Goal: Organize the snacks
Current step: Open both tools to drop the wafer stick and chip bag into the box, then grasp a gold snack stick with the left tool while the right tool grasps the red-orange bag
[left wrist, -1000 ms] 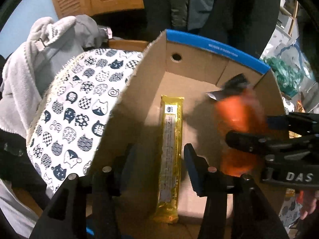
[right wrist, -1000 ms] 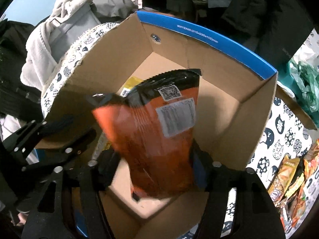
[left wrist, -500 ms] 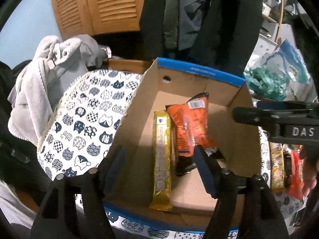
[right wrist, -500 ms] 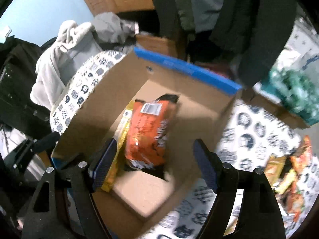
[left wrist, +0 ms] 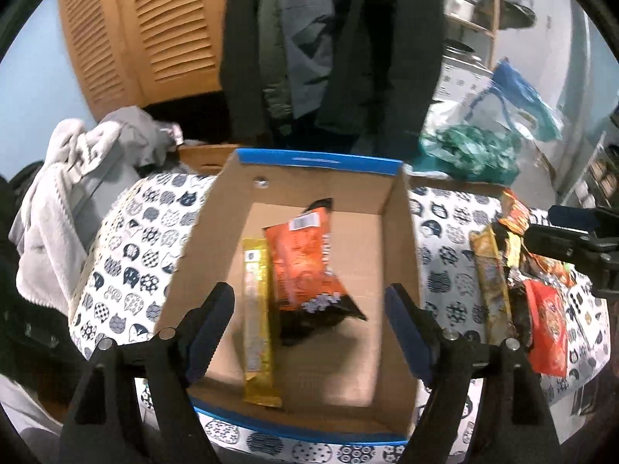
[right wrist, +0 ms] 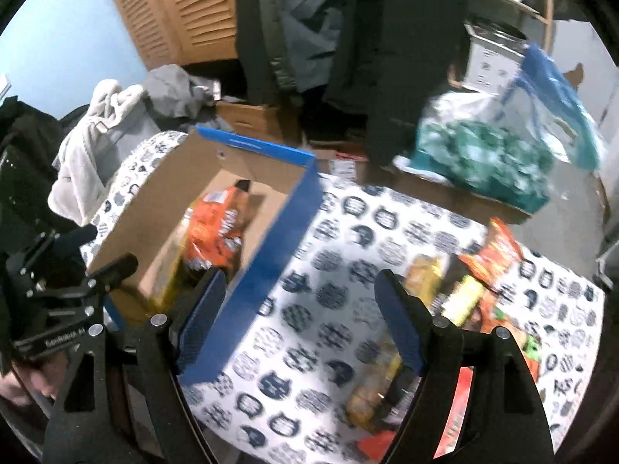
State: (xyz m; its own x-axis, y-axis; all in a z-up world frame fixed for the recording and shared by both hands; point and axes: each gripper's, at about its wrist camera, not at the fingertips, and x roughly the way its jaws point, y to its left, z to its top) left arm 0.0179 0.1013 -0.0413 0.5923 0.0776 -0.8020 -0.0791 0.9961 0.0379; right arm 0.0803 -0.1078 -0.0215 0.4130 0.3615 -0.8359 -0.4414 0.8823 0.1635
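A cardboard box [left wrist: 400, 239] with blue rims stands on a cat-print tablecloth. Inside it lie a long yellow snack bar [left wrist: 257, 317] and an orange snack bag [left wrist: 305, 266], side by side. My left gripper [left wrist: 309, 328] hangs above the box, its jaws still opening, with nothing between them. My right gripper [right wrist: 300, 319] is open and empty above the cloth, just right of the box's blue wall [right wrist: 267, 270]; the orange bag [right wrist: 216, 228] shows inside. A pile of loose snack packets [right wrist: 476, 294] lies to the right, also visible as snack packets [left wrist: 518, 282] in the left wrist view.
The cat-print tablecloth [right wrist: 348, 239] covers a round table. Grey clothing [left wrist: 65, 193] is heaped at the left, dark coats [left wrist: 329, 38] hang behind, and a green-filled plastic bag [right wrist: 487, 158] sits on a cardboard box at the back right. The right gripper's body [left wrist: 584, 239] shows at right.
The orange bag left the right gripper and now lies in the box beside the yellow bar. Both grippers rose and opened wider; the right one swung right, over the cloth toward the snack pile.
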